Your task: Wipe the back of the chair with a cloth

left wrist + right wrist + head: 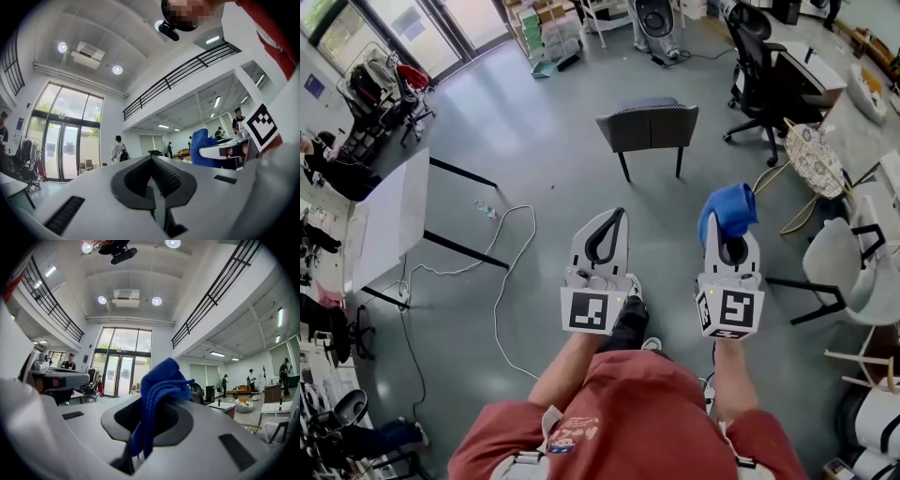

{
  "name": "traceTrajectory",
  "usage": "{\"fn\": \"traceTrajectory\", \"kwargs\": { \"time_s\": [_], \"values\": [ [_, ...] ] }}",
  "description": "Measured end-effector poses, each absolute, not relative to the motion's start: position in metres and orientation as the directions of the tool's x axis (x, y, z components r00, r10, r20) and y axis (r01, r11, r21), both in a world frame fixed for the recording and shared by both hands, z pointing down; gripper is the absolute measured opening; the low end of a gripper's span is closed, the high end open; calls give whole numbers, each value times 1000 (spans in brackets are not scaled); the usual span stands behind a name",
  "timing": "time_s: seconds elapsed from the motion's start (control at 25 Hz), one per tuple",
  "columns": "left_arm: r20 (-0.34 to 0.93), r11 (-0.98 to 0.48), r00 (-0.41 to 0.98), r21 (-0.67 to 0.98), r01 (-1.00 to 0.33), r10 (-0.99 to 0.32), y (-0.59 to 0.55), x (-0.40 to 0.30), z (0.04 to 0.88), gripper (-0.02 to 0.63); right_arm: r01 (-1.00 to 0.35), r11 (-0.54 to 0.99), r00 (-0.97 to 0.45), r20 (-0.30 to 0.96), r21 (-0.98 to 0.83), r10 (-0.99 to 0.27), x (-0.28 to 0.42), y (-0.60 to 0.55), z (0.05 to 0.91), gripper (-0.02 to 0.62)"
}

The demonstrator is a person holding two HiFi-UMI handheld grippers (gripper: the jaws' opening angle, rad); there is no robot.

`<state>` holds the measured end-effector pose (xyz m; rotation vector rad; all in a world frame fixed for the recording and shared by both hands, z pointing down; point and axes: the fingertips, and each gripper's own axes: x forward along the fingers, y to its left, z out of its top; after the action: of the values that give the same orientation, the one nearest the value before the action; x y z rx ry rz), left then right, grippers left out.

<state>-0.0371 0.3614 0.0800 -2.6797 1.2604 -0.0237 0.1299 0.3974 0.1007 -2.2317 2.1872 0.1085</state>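
A dark grey chair (647, 127) stands on the floor ahead of me, some way beyond both grippers. My right gripper (729, 228) is shut on a blue cloth (727, 211), which bunches out above its tips. In the right gripper view the cloth (157, 394) hangs folded between the jaws of that gripper (152, 405). My left gripper (612, 223) is shut with nothing in it, its jaws meeting at the tip (151, 161). The left gripper view also catches the blue cloth (201, 145) off to the right. Both grippers are held level, side by side, pointing up and away from the chair.
A white table (389, 220) stands at the left with a white cable (502, 281) trailing over the floor beside it. A black office chair (759, 70), a patterned round chair (814, 159) and a white chair (848, 267) crowd the right side. People stand far off.
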Motion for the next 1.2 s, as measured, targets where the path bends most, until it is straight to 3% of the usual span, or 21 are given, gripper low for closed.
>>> {"fn": "traceTrajectory", "kwargs": {
  "time_s": [0.64, 1.2],
  "values": [
    [-82, -614, 623, -110, -782, -778, 186, -53, 92, 14, -994, -8, 7, -10, 108, -1000, 120, 221, 107, 58],
    [-44, -647, 650, -72, -759, -758, 36, -41, 116, 14, -988, -31, 48, 107, 153, -993, 132, 78, 135, 58]
  ]
}}
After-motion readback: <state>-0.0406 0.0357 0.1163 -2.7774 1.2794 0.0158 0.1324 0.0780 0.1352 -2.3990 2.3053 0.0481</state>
